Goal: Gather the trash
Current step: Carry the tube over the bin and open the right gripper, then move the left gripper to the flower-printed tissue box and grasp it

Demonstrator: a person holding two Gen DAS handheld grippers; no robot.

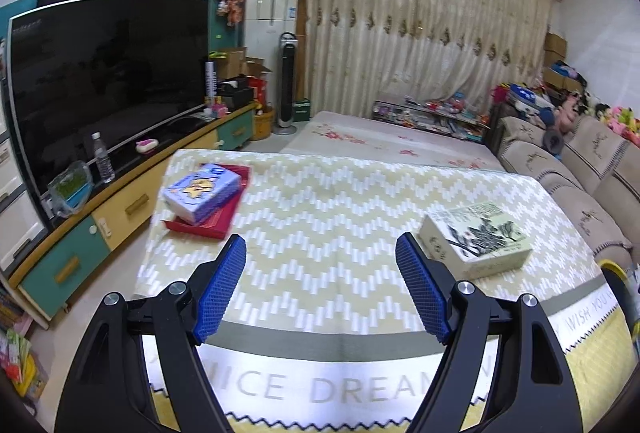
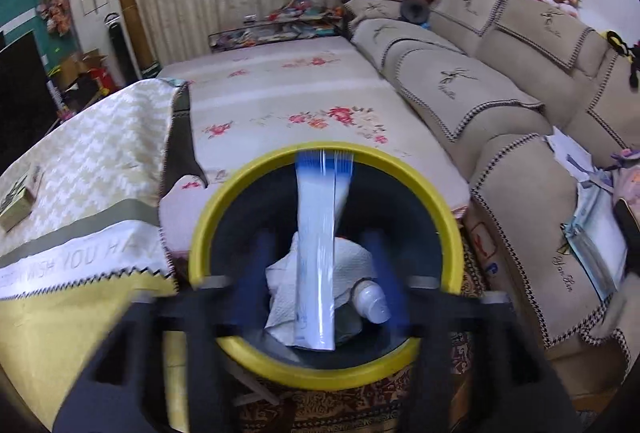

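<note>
Right gripper (image 2: 316, 273) over the yellow-rimmed bin (image 2: 200, 233), jaws apart, blurred tube (image 2: 316, 253) loose between them above a paper towel (image 2: 352, 269) and bottle (image 2: 372, 299). Left gripper (image 1: 320, 281) wide open, empty, over the bed (image 1: 320, 201); boxes (image 1: 476, 239) flank it.

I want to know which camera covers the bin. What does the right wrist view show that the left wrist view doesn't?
Only the right wrist view: the inside of the yellow-rimmed bin, with a white-and-blue tube, crumpled paper towel and a small white bottle, the tube between the right gripper's open jaws.

Only the left wrist view: the television and purple box.

Both: the zigzag cloth, pale printed box, sofa, curtains.
</note>
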